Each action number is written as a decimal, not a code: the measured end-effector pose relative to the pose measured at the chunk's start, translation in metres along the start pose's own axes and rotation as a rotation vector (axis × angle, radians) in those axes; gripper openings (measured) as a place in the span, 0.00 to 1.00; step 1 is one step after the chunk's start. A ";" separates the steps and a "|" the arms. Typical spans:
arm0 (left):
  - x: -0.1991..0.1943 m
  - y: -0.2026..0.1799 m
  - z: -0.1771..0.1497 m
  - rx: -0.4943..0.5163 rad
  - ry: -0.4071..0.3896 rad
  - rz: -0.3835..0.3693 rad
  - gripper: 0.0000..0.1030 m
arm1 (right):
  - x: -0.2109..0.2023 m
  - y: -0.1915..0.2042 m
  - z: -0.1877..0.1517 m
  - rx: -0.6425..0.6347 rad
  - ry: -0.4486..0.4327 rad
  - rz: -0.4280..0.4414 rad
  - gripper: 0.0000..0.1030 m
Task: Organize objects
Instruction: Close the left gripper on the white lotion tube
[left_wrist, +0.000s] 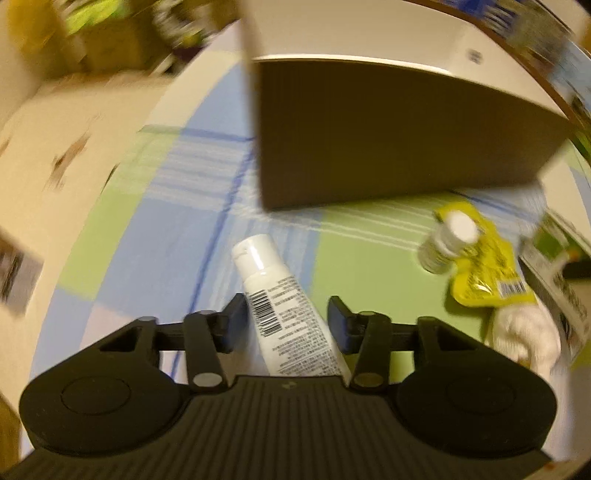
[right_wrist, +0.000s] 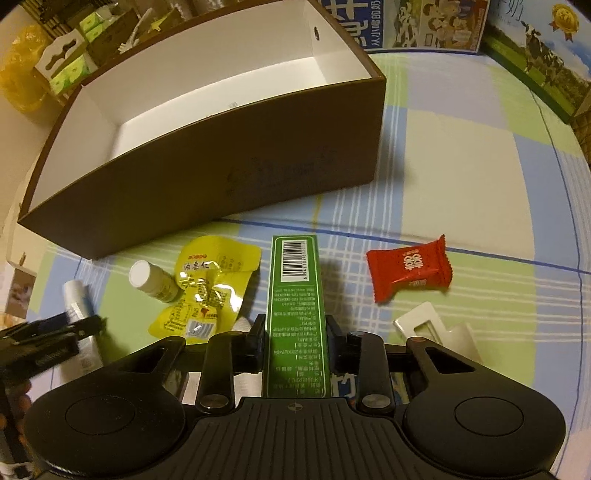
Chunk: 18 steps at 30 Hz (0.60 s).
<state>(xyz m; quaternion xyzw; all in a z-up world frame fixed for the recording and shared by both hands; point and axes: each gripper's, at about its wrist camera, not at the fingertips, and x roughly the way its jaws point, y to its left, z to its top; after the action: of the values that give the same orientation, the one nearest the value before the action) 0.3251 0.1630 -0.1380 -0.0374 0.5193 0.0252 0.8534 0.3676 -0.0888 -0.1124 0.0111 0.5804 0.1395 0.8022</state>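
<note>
Sorting, left to right:
left gripper (left_wrist: 287, 321): jaws wide, straddling the white tube (left_wrist: 284, 310) without gripping it; the blurred view leaves contact unclear.
white tube: lies flat on the checked cloth (left_wrist: 155, 258) before the brown box (right_wrist: 207, 177); likely light, soft and glossy, so pinch mid-body, gently.
small bottle (right_wrist: 151, 282): on its side, touching the yellow packet (right_wrist: 205, 284); probably rolls.
right gripper (right_wrist: 295, 332): clamped on the green carton (right_wrist: 295, 295), which looks stiff and light; hold its long sides.
red sachet (right_wrist: 410, 275): crinkly, apart.
</note>
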 end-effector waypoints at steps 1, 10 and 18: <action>0.000 -0.005 -0.001 0.037 -0.013 -0.029 0.37 | 0.000 0.000 0.000 0.000 -0.001 0.002 0.27; 0.004 -0.015 0.002 0.100 0.029 -0.024 0.37 | 0.001 0.002 -0.001 -0.014 0.001 -0.005 0.27; 0.005 -0.017 0.006 0.066 0.046 -0.008 0.31 | -0.002 0.009 -0.006 -0.080 -0.056 0.003 0.26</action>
<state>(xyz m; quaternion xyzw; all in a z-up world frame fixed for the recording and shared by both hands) 0.3344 0.1466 -0.1390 -0.0118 0.5392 0.0036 0.8421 0.3595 -0.0811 -0.1103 -0.0161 0.5516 0.1632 0.8178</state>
